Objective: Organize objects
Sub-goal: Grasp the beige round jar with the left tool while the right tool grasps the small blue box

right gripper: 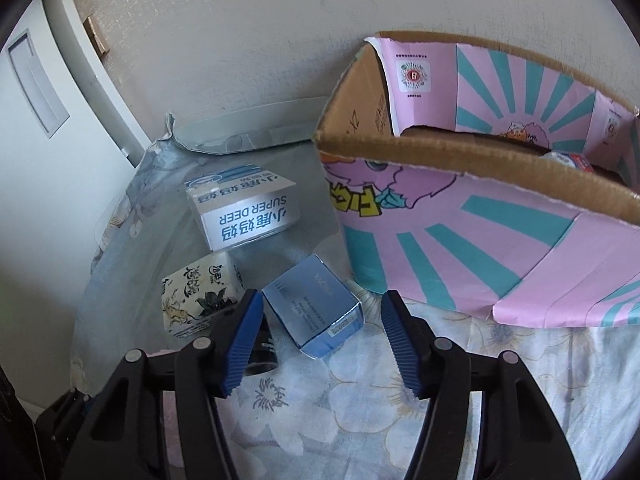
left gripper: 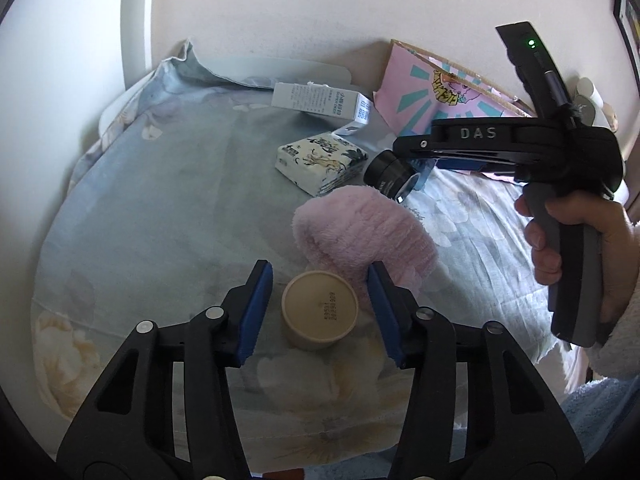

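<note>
Cloth, card and plastic under my jaws

My pads [left gripper: 256, 312] are ribbed blue rubber on matt black plastic arms. The round tub [left gripper: 319, 311] looks like matt tan card. The pink slipper [left gripper: 360, 236] is fluffy plush, the bedsheet [left gripper: 160, 220] soft printed cloth. The blue carton [right gripper: 316, 304] is glossy; the pink box [right gripper: 460, 240] shows raw corrugated edges.

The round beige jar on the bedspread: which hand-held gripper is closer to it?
Left. The left hand-held gripper straddles the beige jar, pads not touching. The right hand-held gripper is by the blue box.
</note>
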Tool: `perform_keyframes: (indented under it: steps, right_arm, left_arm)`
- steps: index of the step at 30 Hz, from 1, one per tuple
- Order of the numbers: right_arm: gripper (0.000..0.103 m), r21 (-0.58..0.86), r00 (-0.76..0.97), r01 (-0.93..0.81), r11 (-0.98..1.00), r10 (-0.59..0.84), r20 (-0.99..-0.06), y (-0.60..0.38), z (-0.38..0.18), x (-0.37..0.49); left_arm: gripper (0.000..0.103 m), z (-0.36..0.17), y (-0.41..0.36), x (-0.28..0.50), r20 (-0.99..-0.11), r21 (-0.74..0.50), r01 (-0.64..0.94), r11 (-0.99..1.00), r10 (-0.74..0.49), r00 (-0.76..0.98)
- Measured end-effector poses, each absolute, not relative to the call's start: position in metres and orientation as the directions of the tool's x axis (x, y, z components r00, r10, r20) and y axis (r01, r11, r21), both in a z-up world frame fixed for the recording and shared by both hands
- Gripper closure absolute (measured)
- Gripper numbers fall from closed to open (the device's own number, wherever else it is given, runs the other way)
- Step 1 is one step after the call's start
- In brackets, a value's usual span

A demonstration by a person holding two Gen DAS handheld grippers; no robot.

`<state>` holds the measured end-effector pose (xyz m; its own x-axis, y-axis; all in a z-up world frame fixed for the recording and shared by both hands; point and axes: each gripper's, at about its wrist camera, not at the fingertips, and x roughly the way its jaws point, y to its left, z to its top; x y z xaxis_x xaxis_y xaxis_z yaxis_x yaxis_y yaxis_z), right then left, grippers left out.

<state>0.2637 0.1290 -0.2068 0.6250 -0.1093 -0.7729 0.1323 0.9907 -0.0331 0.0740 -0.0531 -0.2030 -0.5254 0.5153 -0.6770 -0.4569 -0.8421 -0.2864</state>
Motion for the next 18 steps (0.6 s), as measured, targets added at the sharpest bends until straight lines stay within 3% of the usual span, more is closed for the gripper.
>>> perform_keyframes:
  steps: [4, 9, 18]
  right_arm:
    - [0.056, -0.019, 0.621, 0.121, 0.992, -0.091, -0.778, 0.1294, -0.2115, 0.2651]
    - [0.059, -0.033, 0.620, 0.110, 0.993, -0.094, -0.779, 0.1328, -0.2143, 0.2685]
    - [0.060, -0.055, 0.632, 0.088, 0.995, -0.099, -0.769, 0.1353, -0.2106, 0.2665]
  left_arm:
    - [0.057, -0.2057, -0.0557, 0.0728, -0.669, -0.309, -0.453, -0.836, 0.530, -0.521]
    - [0.069, -0.2079, -0.0570, 0.0739, -0.652, -0.343, -0.464, -0.817, 0.562, -0.508]
    - [0.070, -0.2021, -0.0598, 0.0793, -0.645, -0.331, -0.460, -0.824, 0.553, -0.527]
